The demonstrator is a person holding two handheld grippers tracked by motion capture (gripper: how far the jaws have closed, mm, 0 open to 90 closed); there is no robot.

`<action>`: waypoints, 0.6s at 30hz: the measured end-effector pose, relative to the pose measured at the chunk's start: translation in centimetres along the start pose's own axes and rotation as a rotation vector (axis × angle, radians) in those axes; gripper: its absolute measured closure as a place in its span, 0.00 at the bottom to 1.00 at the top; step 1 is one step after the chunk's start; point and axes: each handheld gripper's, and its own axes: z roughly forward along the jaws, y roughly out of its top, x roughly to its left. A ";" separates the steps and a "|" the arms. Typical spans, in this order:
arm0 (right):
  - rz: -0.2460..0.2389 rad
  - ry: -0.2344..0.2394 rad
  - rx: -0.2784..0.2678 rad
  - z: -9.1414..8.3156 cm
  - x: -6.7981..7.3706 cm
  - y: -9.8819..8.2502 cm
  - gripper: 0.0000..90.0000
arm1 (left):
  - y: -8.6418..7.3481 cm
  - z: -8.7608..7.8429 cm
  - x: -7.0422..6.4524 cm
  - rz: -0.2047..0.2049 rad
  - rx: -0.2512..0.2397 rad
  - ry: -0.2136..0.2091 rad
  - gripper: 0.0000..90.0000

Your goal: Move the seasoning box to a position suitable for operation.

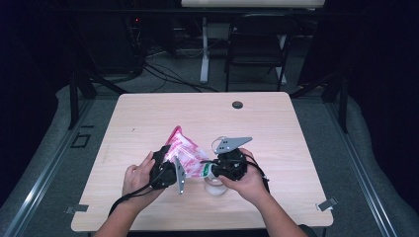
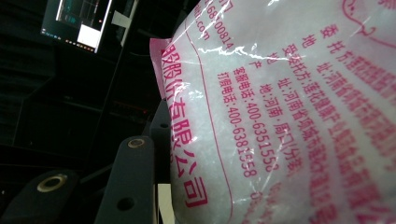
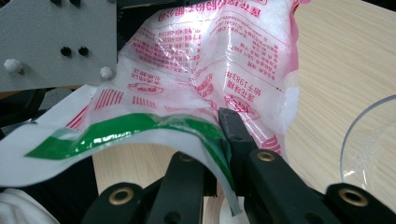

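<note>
A plastic bag (image 1: 185, 150) of white granules with pink print hangs tilted above the table's front middle. My left gripper (image 1: 165, 168) is shut on its lower left side; in the left gripper view one black finger (image 2: 133, 168) presses against the bag (image 2: 280, 116) and the other finger is hidden behind it. My right gripper (image 1: 220, 165) pinches the bag's green-striped mouth edge (image 3: 140, 126), with its jaws (image 3: 224, 154) close together on the film. A clear glass container (image 1: 216, 186) stands on the table just under the right gripper, its rim (image 3: 359, 126) at the right.
The wooden table (image 1: 267, 123) has a small dark round cap (image 1: 237, 104) near its far edge. A black chair (image 1: 257, 44) and a desk leg stand beyond it. The left gripper's grey plate (image 3: 56, 42) is close to the right gripper.
</note>
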 end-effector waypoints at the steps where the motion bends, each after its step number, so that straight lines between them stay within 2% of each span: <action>1: -0.003 -0.005 -0.004 -0.1 0.1 0.0 0.94 | 0.0 0.0 0.0 0.001 0.004 -0.004 0.66; 12: -0.047 -0.028 -0.015 -0.9 0.5 0.0 0.90 | 0.3 0.1 0.1 0.045 0.006 0.004 0.66; 18: -0.049 -0.029 -0.019 -1.2 0.7 -0.1 0.98 | 0.6 0.1 0.1 0.054 -0.001 0.013 0.67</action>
